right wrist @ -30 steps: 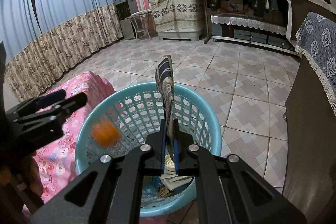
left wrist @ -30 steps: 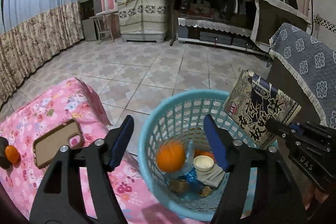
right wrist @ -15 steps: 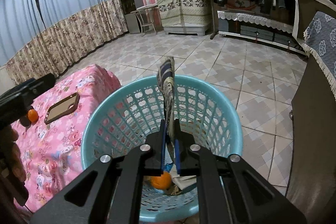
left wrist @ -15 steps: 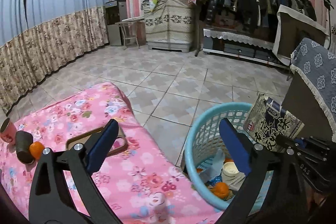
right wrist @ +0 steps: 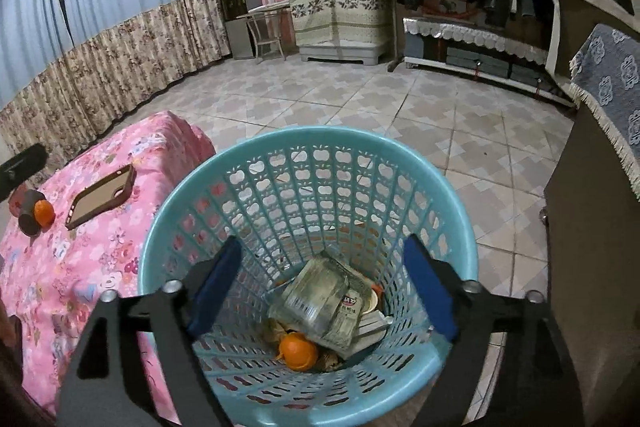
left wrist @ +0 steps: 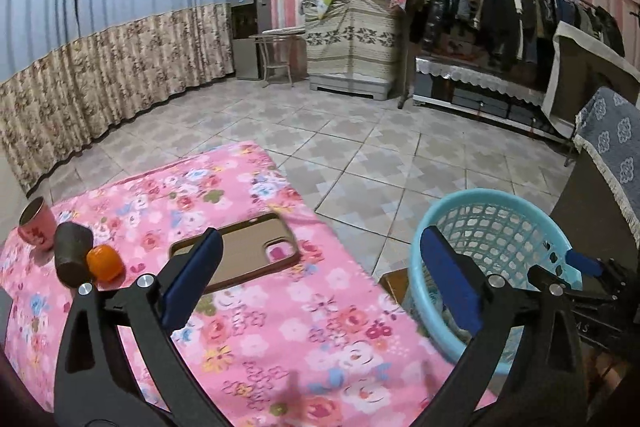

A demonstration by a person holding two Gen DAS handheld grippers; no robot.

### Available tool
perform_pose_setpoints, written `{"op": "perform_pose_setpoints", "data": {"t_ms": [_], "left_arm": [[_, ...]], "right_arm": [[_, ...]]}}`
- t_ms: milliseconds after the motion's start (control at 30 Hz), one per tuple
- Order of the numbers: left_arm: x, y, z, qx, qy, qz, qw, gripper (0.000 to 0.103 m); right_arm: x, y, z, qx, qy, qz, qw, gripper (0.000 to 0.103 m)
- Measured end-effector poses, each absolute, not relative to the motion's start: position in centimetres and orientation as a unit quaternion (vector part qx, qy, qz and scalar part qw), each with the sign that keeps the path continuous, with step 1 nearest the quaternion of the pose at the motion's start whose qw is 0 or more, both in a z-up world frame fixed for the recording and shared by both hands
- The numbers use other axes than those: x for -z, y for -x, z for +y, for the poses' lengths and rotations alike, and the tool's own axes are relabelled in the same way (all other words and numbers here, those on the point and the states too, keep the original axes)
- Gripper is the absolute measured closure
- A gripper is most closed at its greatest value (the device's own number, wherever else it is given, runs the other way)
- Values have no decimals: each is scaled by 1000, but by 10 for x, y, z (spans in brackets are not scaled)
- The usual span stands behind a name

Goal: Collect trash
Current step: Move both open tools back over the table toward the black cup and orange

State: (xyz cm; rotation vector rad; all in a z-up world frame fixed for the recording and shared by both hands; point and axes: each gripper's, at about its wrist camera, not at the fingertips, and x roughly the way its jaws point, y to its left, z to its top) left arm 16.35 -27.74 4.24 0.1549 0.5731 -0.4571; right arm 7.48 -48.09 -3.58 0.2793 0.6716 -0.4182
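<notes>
A light blue plastic basket stands on the floor beside the pink floral table. Inside lie a snack packet, an orange and other scraps. My right gripper is open and empty, right above the basket. My left gripper is open and empty above the table, with the basket to its right. An orange, a dark cylinder and a pink cup sit at the table's left; the orange also shows in the right wrist view.
A brown phone case lies on the table, also in the right wrist view. A dark cabinet with a blue patterned cloth stands right of the basket. Tiled floor, curtains and a clothes rack lie beyond.
My right gripper opened and the snack packet dropped into the basket. The orange fell from my left gripper into the basket; that gripper swung left and back over the table.
</notes>
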Motion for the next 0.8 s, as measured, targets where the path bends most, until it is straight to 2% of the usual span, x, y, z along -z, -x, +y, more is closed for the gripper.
{"op": "perform_pose_setpoints", "data": {"t_ms": [367,800], "left_arm": [[-47,-161,-209,186,-56,278,941,6],[-48,-189,-85,89,-36,280,955,6]], "right_arm": [[8,-79,-430,180,-99,297,932,11],[-16,-131,-330,92,-73,273,955,11]]}}
